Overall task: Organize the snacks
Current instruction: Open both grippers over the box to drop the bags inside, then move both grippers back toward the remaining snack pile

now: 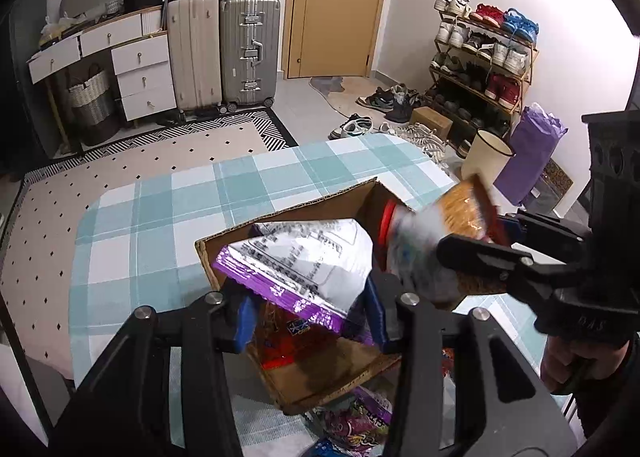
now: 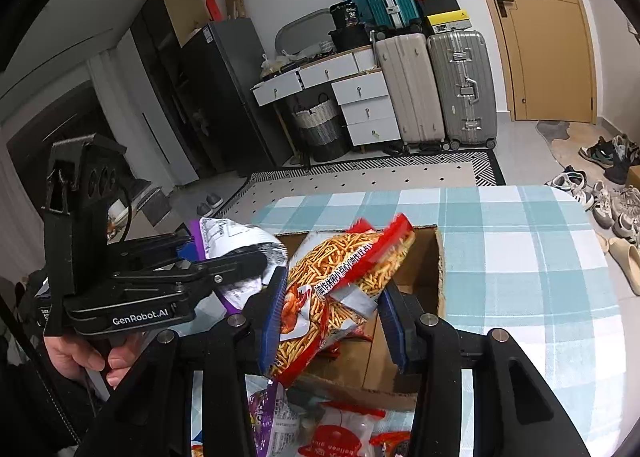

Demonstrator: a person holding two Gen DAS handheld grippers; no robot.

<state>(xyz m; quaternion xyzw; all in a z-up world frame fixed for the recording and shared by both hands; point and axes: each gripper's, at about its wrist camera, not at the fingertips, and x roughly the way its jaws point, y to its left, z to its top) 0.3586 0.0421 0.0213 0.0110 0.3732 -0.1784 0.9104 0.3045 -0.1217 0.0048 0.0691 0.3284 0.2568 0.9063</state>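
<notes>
An open cardboard box (image 1: 288,213) (image 2: 428,257) sits on the checked table. My left gripper (image 1: 312,309) is shut on a purple and white snack bag (image 1: 308,265), held over the box; the bag also shows in the right wrist view (image 2: 232,237). My right gripper (image 2: 332,309) is shut on a red and orange bag of fried sticks (image 2: 340,277), held over the box's near side; in the left wrist view this bag (image 1: 452,217) is blurred at the right. A red packet (image 1: 280,341) lies inside the box.
More snack packets lie on the table in front of the box: a purple one (image 1: 356,417) (image 2: 268,417) and a red and white one (image 2: 340,433). The checked tablecloth (image 1: 160,225) (image 2: 520,257) stretches beyond the box. Suitcases, drawers and a shoe rack stand by the far walls.
</notes>
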